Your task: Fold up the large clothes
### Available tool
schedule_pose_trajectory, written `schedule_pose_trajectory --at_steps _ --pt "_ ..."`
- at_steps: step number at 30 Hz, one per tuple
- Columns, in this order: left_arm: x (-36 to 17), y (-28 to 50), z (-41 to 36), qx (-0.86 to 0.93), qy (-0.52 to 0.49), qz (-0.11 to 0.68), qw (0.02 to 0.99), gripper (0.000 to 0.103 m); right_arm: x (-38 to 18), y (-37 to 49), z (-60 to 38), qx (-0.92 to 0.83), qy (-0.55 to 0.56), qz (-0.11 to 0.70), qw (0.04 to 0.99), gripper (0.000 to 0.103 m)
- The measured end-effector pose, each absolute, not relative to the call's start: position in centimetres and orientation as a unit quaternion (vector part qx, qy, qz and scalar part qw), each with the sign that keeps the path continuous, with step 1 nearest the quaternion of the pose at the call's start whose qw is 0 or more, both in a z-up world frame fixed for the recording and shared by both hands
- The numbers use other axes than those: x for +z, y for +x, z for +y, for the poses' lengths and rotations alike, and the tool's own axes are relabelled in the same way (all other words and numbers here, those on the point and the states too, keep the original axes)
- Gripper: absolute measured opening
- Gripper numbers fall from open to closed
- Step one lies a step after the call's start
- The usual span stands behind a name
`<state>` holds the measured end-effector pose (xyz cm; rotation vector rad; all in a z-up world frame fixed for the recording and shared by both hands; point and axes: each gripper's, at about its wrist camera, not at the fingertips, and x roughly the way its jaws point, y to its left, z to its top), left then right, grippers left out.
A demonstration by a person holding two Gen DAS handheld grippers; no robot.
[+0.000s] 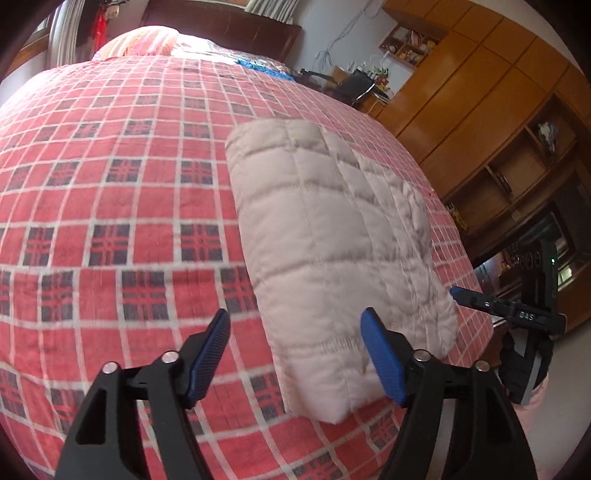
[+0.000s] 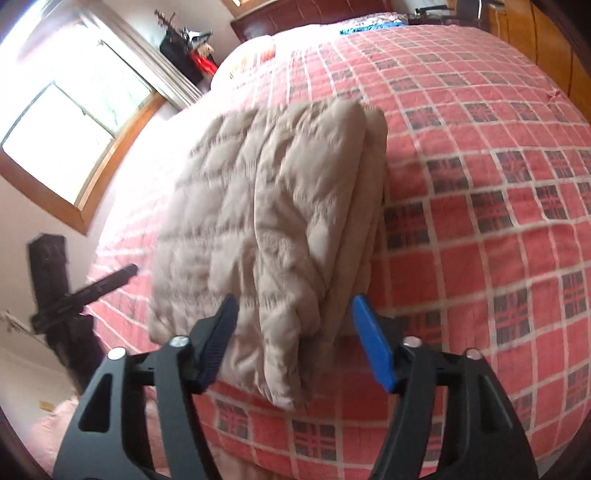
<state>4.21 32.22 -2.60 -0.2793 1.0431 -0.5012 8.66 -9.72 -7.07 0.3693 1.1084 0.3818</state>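
Note:
A pale beige quilted jacket (image 1: 332, 236) lies folded into a thick rectangular bundle on the red plaid bed cover (image 1: 110, 206). In the left wrist view my left gripper (image 1: 295, 328) is open just above the bundle's near left corner, holding nothing. The other gripper's blue fingertip (image 1: 458, 293) pokes in from the right edge of the bed. In the right wrist view the same folded jacket (image 2: 273, 206) shows its stacked layers, and my right gripper (image 2: 293, 314) hangs open over its near end with the cloth between but not pinched.
The bed cover (image 2: 480, 221) stretches far beyond the bundle. A pillow (image 1: 144, 38) and a dark headboard (image 1: 229, 26) lie at the far end. Wooden wardrobes and shelves (image 1: 491, 110) stand beside the bed. A window (image 2: 70, 122) is on the other side.

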Motion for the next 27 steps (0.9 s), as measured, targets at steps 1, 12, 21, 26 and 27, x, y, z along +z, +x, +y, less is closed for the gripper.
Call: schedule_pose_trajectory --at_steps 1,12,21,26,27 --pt "-2.7 4.7 32.4 -0.235 -0.137 0.493 0.826 0.077 -7.0 9.1 -10.0 0.183 0.178 0.518 0.816 0.077" --pt "-6.5 9.4 32.2 -0.282 -0.196 0.526 0.778 0.082 -11.4 13.9 -11.4 0.233 0.228 0.533 0.781 0.084" --pt "-9.1 11.5 30.4 -0.344 -0.222 0.536 0.738 0.091 -14.8 16.3 -12.5 0.274 0.272 0.527 0.757 0.089" --pt "-9.9 12.6 29.2 -0.364 -0.224 0.540 0.725 0.095 -15.8 17.6 -12.1 0.292 0.278 0.523 0.751 0.090" --pt "-10.1 12.8 29.0 -0.368 -0.224 0.540 0.723 0.096 -16.0 17.9 -12.0 0.293 0.277 0.524 0.750 0.090"
